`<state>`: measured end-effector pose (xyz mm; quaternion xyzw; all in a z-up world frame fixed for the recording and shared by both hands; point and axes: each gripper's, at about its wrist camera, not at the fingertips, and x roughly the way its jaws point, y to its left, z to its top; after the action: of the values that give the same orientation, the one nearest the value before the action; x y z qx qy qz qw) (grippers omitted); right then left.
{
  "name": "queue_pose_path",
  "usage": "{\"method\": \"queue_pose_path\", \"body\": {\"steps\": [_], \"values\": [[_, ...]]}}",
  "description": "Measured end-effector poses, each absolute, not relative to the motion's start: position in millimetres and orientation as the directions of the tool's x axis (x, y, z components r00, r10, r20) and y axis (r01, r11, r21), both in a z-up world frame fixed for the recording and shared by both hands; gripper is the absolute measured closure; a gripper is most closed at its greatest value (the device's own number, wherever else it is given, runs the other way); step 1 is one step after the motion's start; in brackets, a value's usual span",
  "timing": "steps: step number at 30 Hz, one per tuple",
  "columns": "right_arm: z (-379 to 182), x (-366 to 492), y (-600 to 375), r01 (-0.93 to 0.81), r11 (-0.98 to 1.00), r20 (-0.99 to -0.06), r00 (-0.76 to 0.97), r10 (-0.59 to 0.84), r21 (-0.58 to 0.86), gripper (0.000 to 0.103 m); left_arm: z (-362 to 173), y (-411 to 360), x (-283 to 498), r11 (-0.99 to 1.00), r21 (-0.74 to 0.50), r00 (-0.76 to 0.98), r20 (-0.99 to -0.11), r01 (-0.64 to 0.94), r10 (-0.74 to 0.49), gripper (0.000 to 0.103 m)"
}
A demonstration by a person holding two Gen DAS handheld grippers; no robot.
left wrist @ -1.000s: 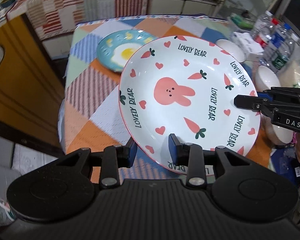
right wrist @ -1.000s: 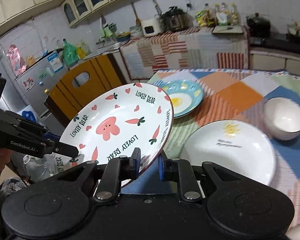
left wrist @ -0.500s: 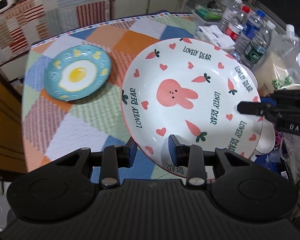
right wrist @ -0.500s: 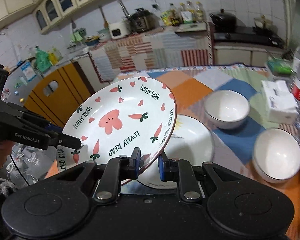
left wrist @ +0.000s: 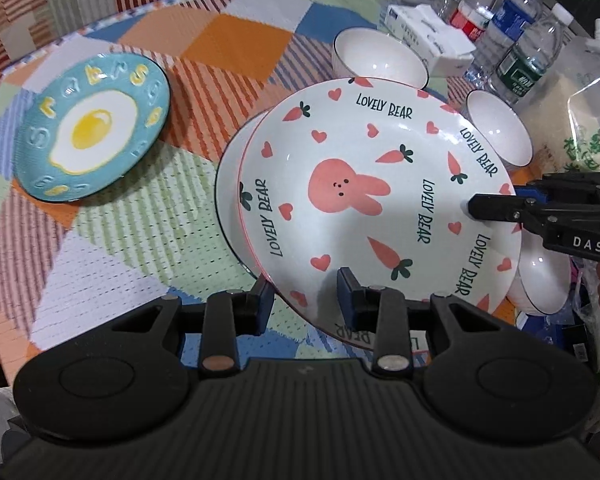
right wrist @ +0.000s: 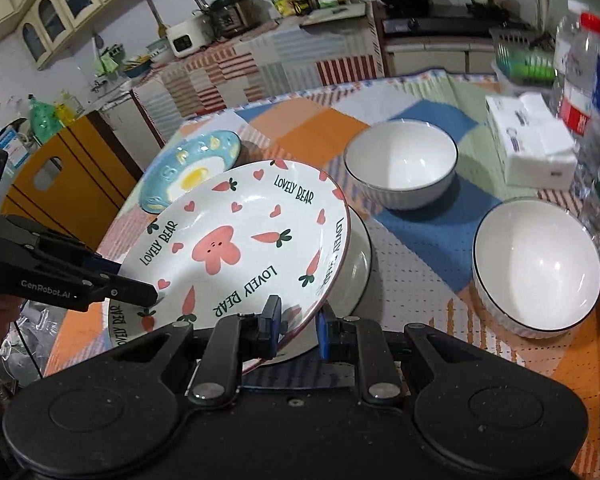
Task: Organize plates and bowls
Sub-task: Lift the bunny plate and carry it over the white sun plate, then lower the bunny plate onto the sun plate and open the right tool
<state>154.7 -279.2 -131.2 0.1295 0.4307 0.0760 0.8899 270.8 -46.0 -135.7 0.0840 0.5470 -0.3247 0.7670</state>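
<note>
The white bunny plate [left wrist: 364,196] with "LOVELY BEAR" lettering is held by both grippers just above a plain white plate [left wrist: 228,184] on the table. My left gripper [left wrist: 306,298] is shut on its near rim. My right gripper [right wrist: 298,320] is shut on the opposite rim; the plate [right wrist: 236,248] tilts over the white plate [right wrist: 356,264]. A blue fried-egg plate [left wrist: 88,132] lies to the left, also in the right wrist view [right wrist: 188,172]. Three white bowls [right wrist: 400,164] [right wrist: 536,272] [left wrist: 540,280] stand on the right.
Water bottles [left wrist: 528,56] and a tissue pack [left wrist: 428,36] stand at the table's far right, with a rice bag [left wrist: 580,116] beside them. A yellow chair [right wrist: 60,184] stands past the table's left edge. The checked tablecloth [left wrist: 112,240] covers the table.
Both grippers carried the bunny plate right and down, from beside the table to just over the plain white plate. The plate now hangs lower and closer to level.
</note>
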Motion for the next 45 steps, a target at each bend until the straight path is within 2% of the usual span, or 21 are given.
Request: {"method": "queue_pose_path", "body": {"steps": [5,16,20,25,27,30,37,41,45], "values": [[-146,170,-291,-0.001,0.949,-0.766,0.591,0.255,0.316,0.081,-154,-47,282,0.784,-0.272,0.164,-0.89,0.558,-0.426,0.071],[-169,188,-287,0.035,0.949,-0.805,0.54,0.246,0.313,0.08,-174,-47,288,0.793,-0.263,0.155,-0.901,0.549,-0.406,0.071],[-167,191,-274,0.011,0.968,-0.827,0.522,0.208,0.25,0.077,-178,-48,290,0.814,-0.244,0.144,-0.919,0.527,-0.368,0.07],[-162,200,-242,0.05,0.997,-0.902,0.431,0.036,0.063,0.065,-183,-52,290,0.828,-0.23,0.128,-0.932,0.511,-0.338,0.071],[-162,200,-234,0.059,0.998,-0.898,0.44,-0.016,0.011,0.064,-184,-54,291,0.839,-0.221,0.135,-0.935,0.498,-0.327,0.071],[-167,207,-237,0.094,0.995,-0.906,0.421,-0.028,0.013,0.064,-185,-57,296,0.851,-0.211,0.132,-0.942,0.482,-0.309,0.072],[-175,214,-227,0.062,0.994,-0.898,0.426,-0.107,-0.089,0.063,-186,-66,298,0.867,-0.177,0.131,-0.955,0.466,-0.266,0.071],[-170,209,-236,0.079,0.996,-0.895,0.44,-0.077,-0.046,0.068,-181,-57,297,0.869,-0.187,0.134,-0.952,0.457,-0.276,0.072],[-148,199,-242,0.074,0.997,-0.875,0.483,-0.032,0.004,0.067,-162,-48,290,0.864,-0.171,0.173,-0.944,0.473,-0.282,0.072]]}}
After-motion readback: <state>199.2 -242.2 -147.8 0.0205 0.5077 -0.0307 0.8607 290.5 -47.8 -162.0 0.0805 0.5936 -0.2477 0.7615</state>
